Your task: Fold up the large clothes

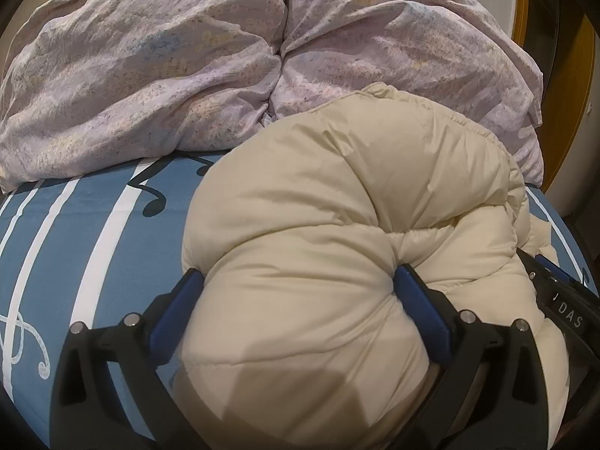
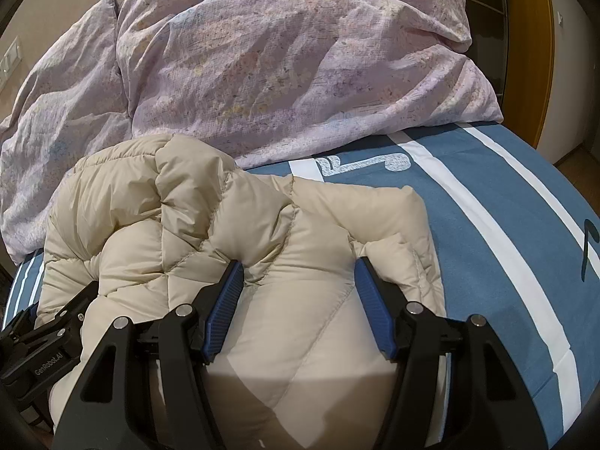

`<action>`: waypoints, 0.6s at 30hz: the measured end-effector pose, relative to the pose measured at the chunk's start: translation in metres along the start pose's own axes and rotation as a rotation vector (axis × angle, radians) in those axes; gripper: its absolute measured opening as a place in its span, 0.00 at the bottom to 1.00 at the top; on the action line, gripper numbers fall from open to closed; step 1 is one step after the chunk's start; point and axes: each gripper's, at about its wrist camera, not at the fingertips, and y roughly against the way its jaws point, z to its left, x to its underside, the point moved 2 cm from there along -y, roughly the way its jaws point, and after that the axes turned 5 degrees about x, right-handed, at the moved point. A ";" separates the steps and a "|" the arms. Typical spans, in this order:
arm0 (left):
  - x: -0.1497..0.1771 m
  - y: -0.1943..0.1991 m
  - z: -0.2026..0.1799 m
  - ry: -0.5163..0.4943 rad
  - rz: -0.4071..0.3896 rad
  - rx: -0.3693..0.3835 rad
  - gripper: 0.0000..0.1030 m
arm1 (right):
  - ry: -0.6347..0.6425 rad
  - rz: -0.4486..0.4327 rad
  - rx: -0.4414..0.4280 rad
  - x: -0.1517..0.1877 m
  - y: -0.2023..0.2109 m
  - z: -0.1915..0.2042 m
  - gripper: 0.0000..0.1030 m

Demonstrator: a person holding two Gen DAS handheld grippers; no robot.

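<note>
On the blue bedsheet with white stripes [image 1: 112, 232] we see a crumpled lilac floral duvet [image 1: 168, 67] heaped at the far side. Nearer us, touching the duvet's edge, lies our puffy cream quilted down jacket [image 1: 318, 206], bunched into thick folds. Our left gripper [image 1: 298, 281] stands wide, both blue pads pressed into a fat roll of jacket. Our right gripper [image 2: 298, 268] likewise clasps a padded fold.

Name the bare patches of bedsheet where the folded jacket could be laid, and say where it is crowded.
Bare blue striped sheet lies right of the cream puffer jacket, toward the bed's edge, and another patch lies left of it, below the lilac duvet. The head end, under the duvet, is crowded.
</note>
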 end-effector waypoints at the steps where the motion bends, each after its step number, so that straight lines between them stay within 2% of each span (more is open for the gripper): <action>1: 0.000 0.000 0.000 0.000 0.000 0.000 0.98 | 0.000 0.000 0.000 0.000 0.000 0.000 0.62; 18: 0.000 -0.001 0.000 0.002 0.002 0.002 0.98 | -0.001 -0.001 -0.001 0.000 0.000 0.000 0.62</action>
